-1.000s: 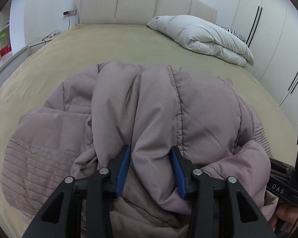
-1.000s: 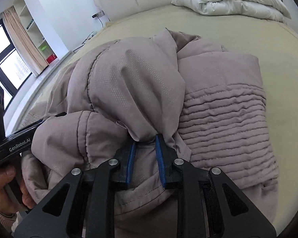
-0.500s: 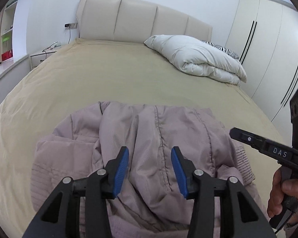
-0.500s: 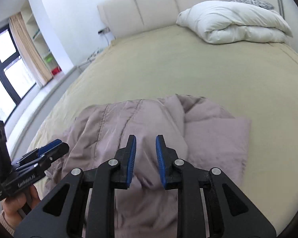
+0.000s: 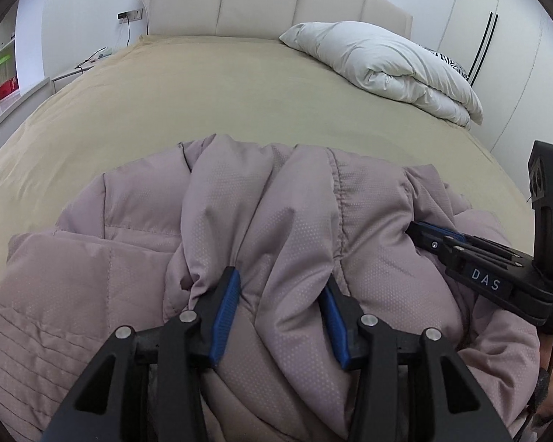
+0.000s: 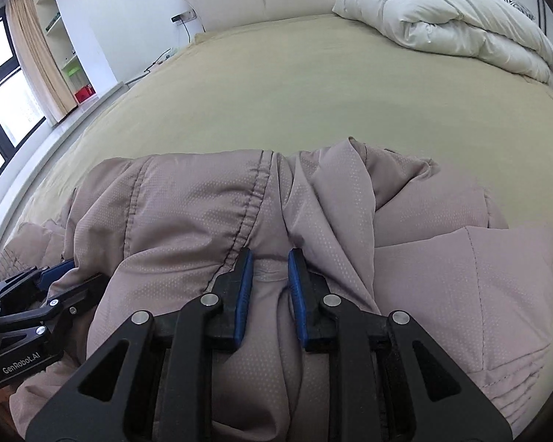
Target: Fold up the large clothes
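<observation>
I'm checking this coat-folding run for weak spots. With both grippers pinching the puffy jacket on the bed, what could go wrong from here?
1. The left gripper holds a thick, slippery bunch of the jacket; it may slide out when pulled.
2. The right gripper pinches only a narrow ridge of fabric, so the heavy coat could tear free.
3. The jacket is bunched in deep folds, and its quilted panel lies loose at the side, so a fold may come out crooked.

Left tongs (image 5: 280,316) clamping mauve jacket (image 5: 276,221), tan bed (image 5: 239,92)
</observation>
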A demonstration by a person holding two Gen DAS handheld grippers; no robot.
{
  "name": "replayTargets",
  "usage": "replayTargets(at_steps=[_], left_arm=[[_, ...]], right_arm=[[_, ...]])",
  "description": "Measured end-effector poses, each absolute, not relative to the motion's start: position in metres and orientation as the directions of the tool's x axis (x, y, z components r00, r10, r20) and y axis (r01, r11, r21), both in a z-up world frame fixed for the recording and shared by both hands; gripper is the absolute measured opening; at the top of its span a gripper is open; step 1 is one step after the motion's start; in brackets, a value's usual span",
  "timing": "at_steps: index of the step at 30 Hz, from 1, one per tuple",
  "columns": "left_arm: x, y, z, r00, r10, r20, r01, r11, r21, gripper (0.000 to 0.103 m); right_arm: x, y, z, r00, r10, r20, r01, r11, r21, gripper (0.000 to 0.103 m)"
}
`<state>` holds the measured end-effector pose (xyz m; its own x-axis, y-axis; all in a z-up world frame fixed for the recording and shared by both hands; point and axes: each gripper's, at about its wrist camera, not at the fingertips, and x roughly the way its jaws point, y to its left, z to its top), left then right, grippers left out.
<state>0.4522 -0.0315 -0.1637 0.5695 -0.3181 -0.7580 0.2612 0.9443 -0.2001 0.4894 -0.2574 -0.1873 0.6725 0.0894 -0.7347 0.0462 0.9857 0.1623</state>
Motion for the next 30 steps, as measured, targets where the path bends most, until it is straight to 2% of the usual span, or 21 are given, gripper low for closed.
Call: replayTargets(at_steps=[3, 6, 8, 11, 14, 18, 22, 25, 26, 27, 29, 30], left_arm=[[0.440, -0.019, -0.141, 0.571, -0.361, -0.737, 0.244, 0.932, -0.267, 0.047], [0.418, -0.003, -0.113, 0.663, -0.333, -0.670, 0.236, 0.943, -0.235, 0.047], [0.414, 0.008, -0.110, 0.696, -0.296, -0.654, 0.208, 0.955, -0.211, 0.047], [0.430, 0.021, -0.139, 0.634, -0.262, -0.728, 0.152, 0.965, -0.215, 0.048], [0.428, 0.028, -0.154, 0.636, -0.290, -0.715, 0.169, 0.957, -0.237, 0.048], [0.426, 0.032, -0.160, 0.640, -0.300, -0.708, 0.166, 0.953, -0.254, 0.048], [0.411, 0.046, -0.145, 0.651, -0.326, -0.685, 0.149, 0.941, -0.305, 0.048], [0.386, 0.054, -0.130, 0.709, -0.288, -0.644, 0.140, 0.952, -0.271, 0.049], [0.380, 0.057, -0.131, 0.719, -0.270, -0.641, 0.129, 0.957, -0.258, 0.053], [0.378, 0.059, -0.136, 0.715, -0.261, -0.648, 0.121, 0.960, -0.253, 0.059], [0.381, 0.059, -0.151, 0.686, -0.250, -0.683, 0.123, 0.965, -0.231, 0.059], [0.382, 0.058, -0.153, 0.682, -0.246, -0.689, 0.127, 0.967, -0.220, 0.059]], right_arm=[[0.493, -0.261, -0.170, 0.636, 0.103, -0.765, 0.067, 0.980, 0.187, 0.020], [0.474, -0.262, -0.127, 0.724, 0.161, -0.671, 0.054, 0.956, 0.288, 0.020], [0.464, -0.255, -0.105, 0.745, 0.172, -0.645, 0.026, 0.958, 0.286, 0.020], [0.482, -0.227, -0.114, 0.692, 0.202, -0.694, -0.043, 0.970, 0.239, 0.020], [0.497, -0.198, -0.156, 0.616, 0.151, -0.773, -0.075, 0.988, 0.133, 0.021], [0.489, -0.179, -0.168, 0.687, 0.040, -0.726, -0.094, 0.995, -0.034, 0.020], [0.484, -0.184, -0.148, 0.645, 0.080, -0.760, -0.089, 0.996, 0.030, 0.021], [0.429, -0.187, -0.103, 0.747, 0.142, -0.650, -0.064, 0.988, 0.143, 0.021], [0.409, -0.186, -0.095, 0.783, 0.141, -0.605, -0.068, 0.987, 0.143, 0.023], [0.392, -0.183, -0.093, 0.805, 0.131, -0.578, -0.070, 0.989, 0.128, 0.028], [0.380, -0.171, -0.112, 0.786, 0.121, -0.606, -0.094, 0.993, 0.077, 0.103], [0.383, -0.164, -0.134, 0.736, 0.132, -0.664, -0.124, 0.991, 0.060, 0.103]])
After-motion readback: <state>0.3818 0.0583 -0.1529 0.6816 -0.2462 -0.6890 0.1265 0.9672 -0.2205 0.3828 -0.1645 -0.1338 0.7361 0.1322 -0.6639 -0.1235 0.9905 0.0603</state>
